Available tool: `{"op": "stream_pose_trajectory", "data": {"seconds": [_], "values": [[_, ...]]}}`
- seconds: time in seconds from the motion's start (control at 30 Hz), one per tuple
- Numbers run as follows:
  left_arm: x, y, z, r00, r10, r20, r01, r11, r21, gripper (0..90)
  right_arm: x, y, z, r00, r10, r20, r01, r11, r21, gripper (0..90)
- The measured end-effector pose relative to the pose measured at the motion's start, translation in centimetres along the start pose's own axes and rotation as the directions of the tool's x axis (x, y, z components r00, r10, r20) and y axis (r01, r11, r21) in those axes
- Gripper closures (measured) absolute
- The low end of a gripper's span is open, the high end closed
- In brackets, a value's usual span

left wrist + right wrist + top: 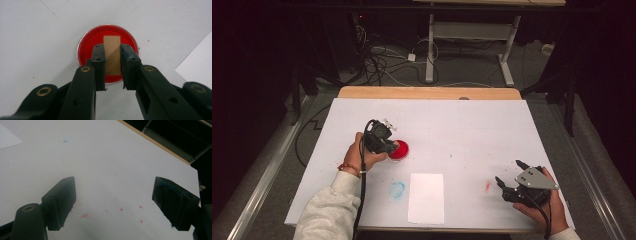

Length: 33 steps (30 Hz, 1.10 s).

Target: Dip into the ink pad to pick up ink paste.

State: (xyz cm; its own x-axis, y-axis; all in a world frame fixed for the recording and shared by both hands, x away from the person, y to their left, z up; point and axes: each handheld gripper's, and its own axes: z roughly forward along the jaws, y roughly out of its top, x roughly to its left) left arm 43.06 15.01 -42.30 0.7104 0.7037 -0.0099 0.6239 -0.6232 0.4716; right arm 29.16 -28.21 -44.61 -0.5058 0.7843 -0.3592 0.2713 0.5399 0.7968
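Left claw (112, 68) is gripping a wooden block (112, 55) over the red dish (87, 47), left of centre on the white bench (472, 130). Right claw (113, 203) is resting wide open and holding nothing, near red smears (85, 215). No readable writing on block, dish or white sheet (426, 198).
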Motion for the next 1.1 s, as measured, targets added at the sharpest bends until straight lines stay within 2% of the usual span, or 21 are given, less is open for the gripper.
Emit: {"op": "stream_pose_trajectory", "data": {"seconds": [0.2,0.77,1.1], "values": [[0.0,0.0,1.3,1.0,-0.001,0.0,0.001,0.9996,0.027,74.0,0.0,0.0,0.1,1.0,-0.005,-0.004,0.005,1.0,0.006,19.6],[0.0,0.1,1.7,1.0,0.0,0.0,0.0,0.9995,0.03,74.1,0.3,0.0,0.2,0.9999,-0.01,-0.014,0.01,1.0,0.015,19.6],[0.2,-0.1,1.7,0.9998,-0.008,0.017,0.008,0.9998,0.019,74.1,0.3,-0.1,0.3,0.9998,-0.011,-0.017,0.011,1.0,0.018,19.6]]}}
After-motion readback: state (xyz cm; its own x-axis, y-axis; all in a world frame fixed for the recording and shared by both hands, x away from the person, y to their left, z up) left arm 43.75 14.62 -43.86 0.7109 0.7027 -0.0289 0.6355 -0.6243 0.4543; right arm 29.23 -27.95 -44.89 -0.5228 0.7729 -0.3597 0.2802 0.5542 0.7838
